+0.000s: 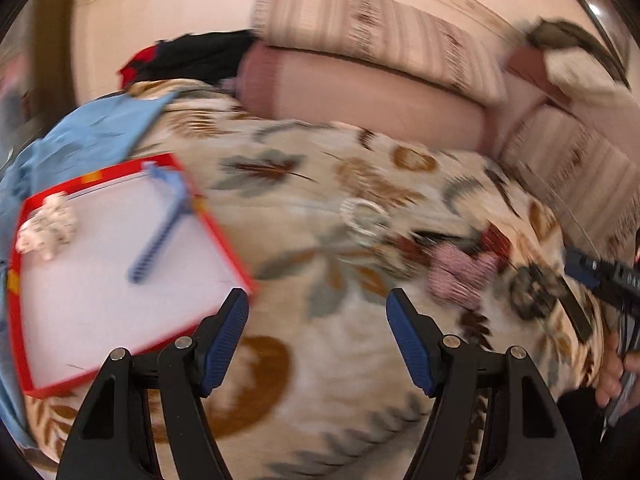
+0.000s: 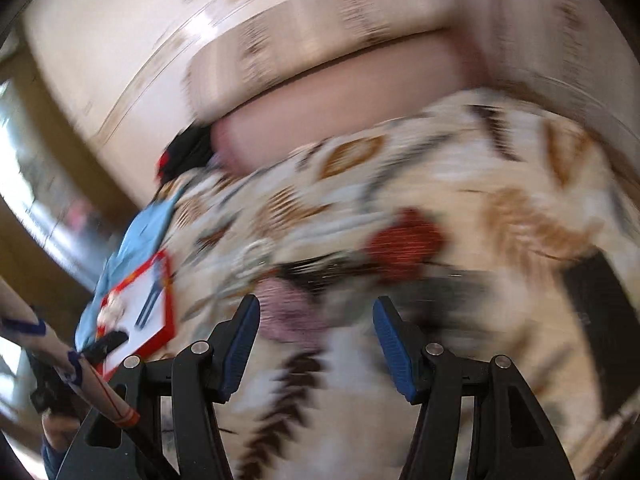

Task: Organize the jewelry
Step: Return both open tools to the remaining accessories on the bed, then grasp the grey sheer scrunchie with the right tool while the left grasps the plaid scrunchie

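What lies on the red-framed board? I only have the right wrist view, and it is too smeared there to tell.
Observer: The left wrist view shows two pieces on the board: a white beaded cluster at its far left corner and a blue strand nearer the middle.
Operator: Is the left gripper holding anything?
Observer: No. The left gripper is open, with only blanket showing between its jaws.
Operator: And the dark smear just right of centre in my view?
Observer: In the left wrist view it reads as a dark beaded ring, lying on the blanket right of a pink piece.
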